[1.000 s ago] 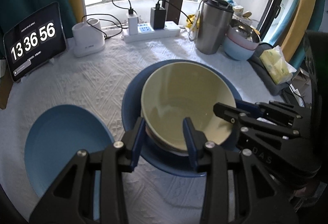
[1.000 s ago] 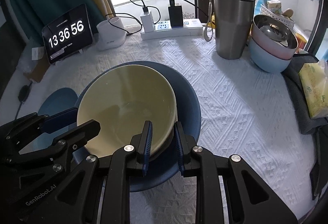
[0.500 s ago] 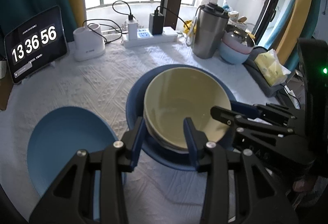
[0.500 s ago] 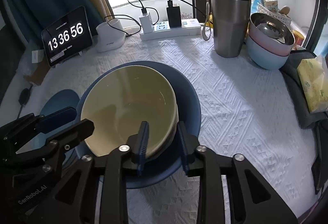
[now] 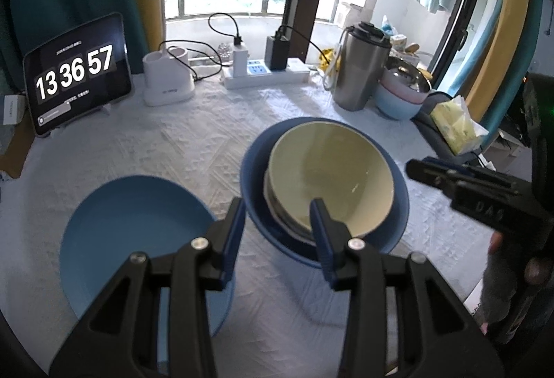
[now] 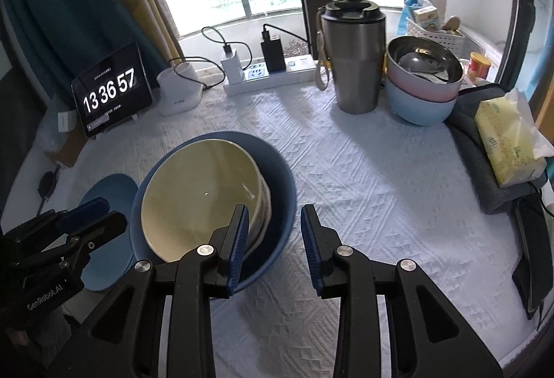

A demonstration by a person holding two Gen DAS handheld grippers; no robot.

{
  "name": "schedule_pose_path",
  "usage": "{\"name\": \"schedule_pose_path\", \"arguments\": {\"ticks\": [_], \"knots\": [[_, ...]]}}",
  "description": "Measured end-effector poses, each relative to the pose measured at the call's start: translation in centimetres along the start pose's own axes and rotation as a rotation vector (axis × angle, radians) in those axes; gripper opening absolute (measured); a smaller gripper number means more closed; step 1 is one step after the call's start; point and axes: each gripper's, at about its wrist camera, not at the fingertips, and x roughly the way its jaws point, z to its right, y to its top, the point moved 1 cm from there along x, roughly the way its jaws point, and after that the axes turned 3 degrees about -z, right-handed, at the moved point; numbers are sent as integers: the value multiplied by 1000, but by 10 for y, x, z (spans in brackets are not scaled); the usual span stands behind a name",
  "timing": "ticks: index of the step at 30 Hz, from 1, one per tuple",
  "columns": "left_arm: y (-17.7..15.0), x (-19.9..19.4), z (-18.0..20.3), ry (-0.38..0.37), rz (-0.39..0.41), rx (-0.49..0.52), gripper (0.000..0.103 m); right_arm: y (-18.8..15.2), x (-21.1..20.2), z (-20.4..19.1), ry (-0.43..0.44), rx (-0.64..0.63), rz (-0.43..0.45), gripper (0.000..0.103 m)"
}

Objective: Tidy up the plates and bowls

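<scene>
A pale yellow bowl (image 5: 329, 177) (image 6: 200, 194) rests on a thin stack of dishes inside a dark blue deep plate (image 5: 398, 205) (image 6: 280, 170) mid-table. A light blue plate (image 5: 138, 239) (image 6: 107, 191) lies flat to its left. My left gripper (image 5: 277, 225) hovers open over the dark plate's near rim, nothing pinched. In the right wrist view it shows at the left edge (image 6: 86, 218). My right gripper (image 6: 273, 222) hangs open at the bowl's near right side, apart from it. In the left wrist view it shows at the right (image 5: 450, 177).
At the back right a steel bowl sits in a pink bowl in a light blue bowl (image 6: 419, 101), beside a steel tumbler (image 6: 353, 59). A power strip (image 6: 273, 73), a white holder (image 6: 180, 90) and a tablet clock (image 6: 110, 90) line the back. A tissue pack (image 6: 505, 142) lies at the right edge.
Both grippers drew back and up from the yellow bowl. The right jaws spread and let go of the bowl's near rim. The bowl stays in the dark blue plate.
</scene>
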Motion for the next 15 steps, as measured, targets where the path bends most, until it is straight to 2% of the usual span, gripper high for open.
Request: {"name": "schedule_pose_path", "arguments": {"ticks": [7,15], "knots": [[-6,1,-11,36,21,-21,40,-3,-2,13,22,30,11,33],[-10,19,-21,73,7,-58,40,-7,13,22,60,52,10,33]]}}
